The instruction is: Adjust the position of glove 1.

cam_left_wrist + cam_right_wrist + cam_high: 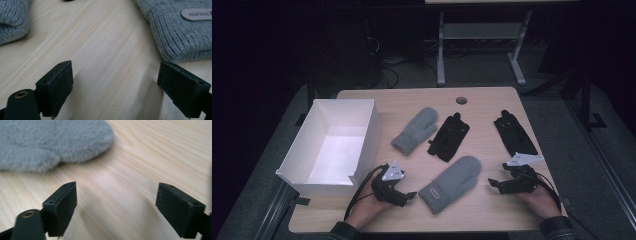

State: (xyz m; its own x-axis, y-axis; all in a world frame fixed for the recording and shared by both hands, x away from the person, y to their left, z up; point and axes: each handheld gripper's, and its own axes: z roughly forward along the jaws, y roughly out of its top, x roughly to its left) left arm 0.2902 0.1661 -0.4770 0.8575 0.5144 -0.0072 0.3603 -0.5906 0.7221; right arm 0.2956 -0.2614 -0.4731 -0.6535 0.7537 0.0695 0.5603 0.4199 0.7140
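Your right gripper [496, 184] is hovering low with jaws spread, nothing between; left gripper [408, 196] likewise gaping, empty. Near grey mitten [452, 182] is lying flat between them, cuff beside left jaws. Risk: you're pinching only fuzzy edge, so mitten slips before reaching white box [297, 145].

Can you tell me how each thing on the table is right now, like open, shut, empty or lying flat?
White box: open on top, empty.
Near grey mitten: lying flat, not held, between the two claws.
Far grey mitten: lying flat, not held.
Middle black glove: lying flat.
Right black glove: lying flat.
Left claw: open, holding nothing.
Right claw: open, holding nothing.
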